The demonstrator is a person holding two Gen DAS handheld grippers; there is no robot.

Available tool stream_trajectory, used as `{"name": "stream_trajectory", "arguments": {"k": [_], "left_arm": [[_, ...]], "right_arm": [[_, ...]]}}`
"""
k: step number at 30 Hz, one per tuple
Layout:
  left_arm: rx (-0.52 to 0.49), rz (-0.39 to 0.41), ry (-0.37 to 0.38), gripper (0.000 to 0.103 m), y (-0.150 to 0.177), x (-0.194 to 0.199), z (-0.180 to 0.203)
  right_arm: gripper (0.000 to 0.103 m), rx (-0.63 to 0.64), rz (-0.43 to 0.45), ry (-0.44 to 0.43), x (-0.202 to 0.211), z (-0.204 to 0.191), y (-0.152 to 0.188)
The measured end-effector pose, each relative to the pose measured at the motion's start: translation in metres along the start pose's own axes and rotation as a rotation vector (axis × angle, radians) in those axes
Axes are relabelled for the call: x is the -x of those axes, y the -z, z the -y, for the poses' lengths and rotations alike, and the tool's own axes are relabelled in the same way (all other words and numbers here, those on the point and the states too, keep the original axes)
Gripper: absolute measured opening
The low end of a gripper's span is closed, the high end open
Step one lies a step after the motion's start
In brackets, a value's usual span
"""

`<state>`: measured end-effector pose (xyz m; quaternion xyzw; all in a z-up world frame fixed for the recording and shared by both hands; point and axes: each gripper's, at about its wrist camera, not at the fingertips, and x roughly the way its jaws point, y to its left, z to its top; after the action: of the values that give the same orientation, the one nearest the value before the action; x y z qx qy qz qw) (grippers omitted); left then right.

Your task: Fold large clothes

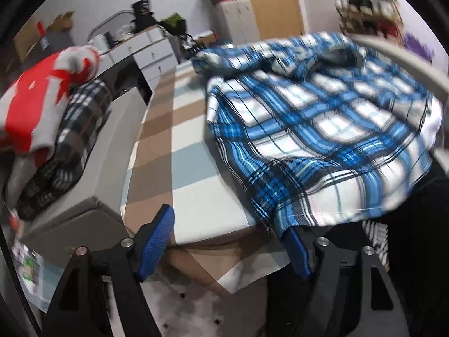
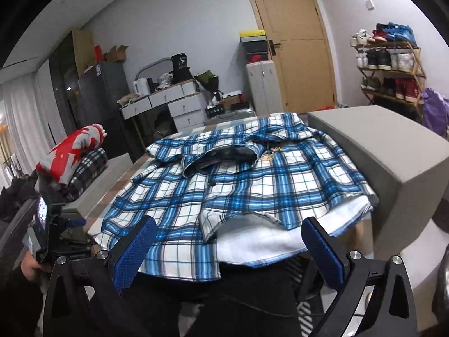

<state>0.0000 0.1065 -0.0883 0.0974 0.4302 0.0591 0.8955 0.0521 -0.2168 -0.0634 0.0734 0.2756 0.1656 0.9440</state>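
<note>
From my feed, the blue plaid shirt [image 2: 238, 185] is spread across the counter [image 1: 185, 168], filling the middle of the right wrist frame. My right gripper [image 2: 228, 248] sits wide open at the bottom, holding nothing, shirt hem just past its tips. My left gripper [image 1: 234, 241] is open too; the hem drapes over its right finger. Left view's pretty blurry, and the shirt's collar area is hard to read.

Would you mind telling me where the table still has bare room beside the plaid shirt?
The free strip of checked tablecloth runs between the blue plaid shirt and the table's left edge. The right side is crowded: the shirt reaches the grey cushion. Folded clothes fill the grey seat alongside.
</note>
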Motion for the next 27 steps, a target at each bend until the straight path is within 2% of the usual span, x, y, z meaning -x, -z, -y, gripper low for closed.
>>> {"name": "stream_trajectory", "arguments": {"k": [3, 4, 10, 12, 14, 15, 16, 18, 21, 24, 27], "left_arm": [[0.108, -0.021, 0.061, 0.038, 0.006, 0.0, -0.013], [0.131, -0.03, 0.084, 0.037, 0.008, -0.001, -0.014], [0.124, -0.021, 0.143, 0.037, 0.018, -0.002, -0.006], [0.139, -0.012, 0.197, 0.037, 0.021, 0.001, -0.008], [0.191, 0.02, 0.294, 0.038, 0.025, 0.005, -0.017], [0.212, 0.027, 0.329, 0.042, 0.026, 0.005, -0.02], [0.24, 0.029, 0.364, 0.051, 0.026, 0.005, -0.024], [0.281, 0.035, 0.405, 0.059, 0.025, 0.004, -0.027], [0.306, 0.037, 0.422, 0.059, 0.022, 0.004, -0.027], [0.282, 0.035, 0.411, 0.059, 0.017, 0.005, -0.02], [0.263, 0.032, 0.421, 0.059, 0.019, 0.001, -0.016]], "right_arm": [[0.103, -0.018, -0.018, -0.012, -0.005, -0.001, 0.002], [0.103, -0.026, -0.025, -0.019, -0.006, -0.001, 0.002], [0.103, -0.075, -0.054, -0.018, -0.008, 0.015, 0.003], [0.103, -0.137, -0.061, -0.02, -0.006, 0.033, 0.004], [0.103, -0.256, -0.085, -0.037, -0.006, 0.063, 0.007], [0.103, -0.311, -0.095, -0.051, -0.006, 0.077, 0.01], [0.103, -0.369, -0.108, -0.068, -0.007, 0.093, 0.014], [0.103, -0.477, -0.13, -0.074, -0.01, 0.121, 0.02], [0.103, -0.57, -0.148, -0.061, -0.015, 0.154, 0.024], [0.103, -0.535, -0.148, -0.032, -0.021, 0.175, 0.011], [0.103, -0.383, -0.193, 0.125, -0.032, 0.182, -0.004]]}}
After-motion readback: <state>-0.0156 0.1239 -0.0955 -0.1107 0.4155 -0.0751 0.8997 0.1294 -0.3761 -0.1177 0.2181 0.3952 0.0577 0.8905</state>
